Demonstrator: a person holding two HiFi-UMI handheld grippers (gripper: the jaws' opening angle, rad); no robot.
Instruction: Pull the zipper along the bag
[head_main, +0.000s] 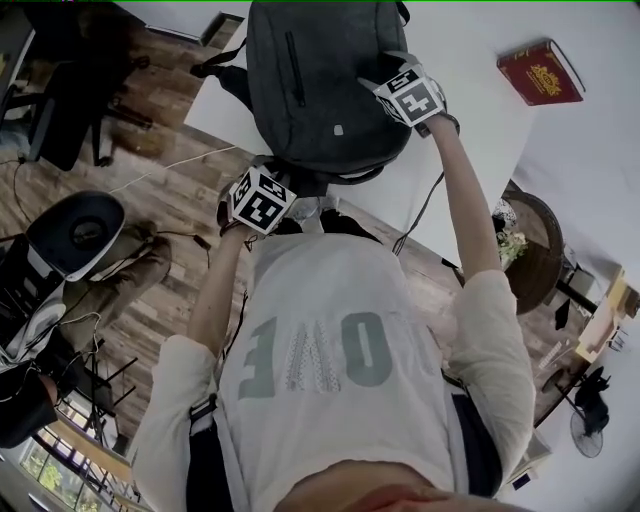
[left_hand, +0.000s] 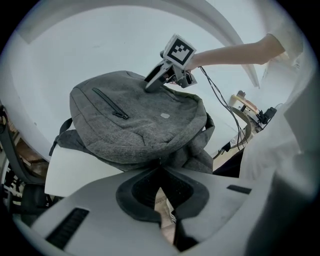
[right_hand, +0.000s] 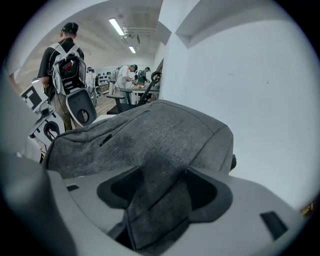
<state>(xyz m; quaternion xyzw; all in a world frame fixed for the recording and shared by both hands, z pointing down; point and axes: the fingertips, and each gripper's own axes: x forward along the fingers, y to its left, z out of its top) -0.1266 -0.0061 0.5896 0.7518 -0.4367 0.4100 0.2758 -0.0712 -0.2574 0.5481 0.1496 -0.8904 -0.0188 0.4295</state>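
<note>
surface: white table (head_main: 470, 90) over wood floor (head_main: 170, 150); red book (head_main: 540, 72) lying at the far right, clear of the work.
bag: grey backpack (head_main: 320, 80) flat on the table, front face up, reaching to the table's near edge.
zipper: short pocket zip (left_hand: 110, 104) on the top face, toward the left; main pull not made out.
left gripper (left_hand: 160, 161): tongs pressed together at the bag's near edge, likely anchoring it; tab between the tips or not, unclear.
right gripper (right_hand: 159, 200): tongs spread wide astride a ridge of fabric at the bag's far right, not clamped; probably set to take hold there.
</note>
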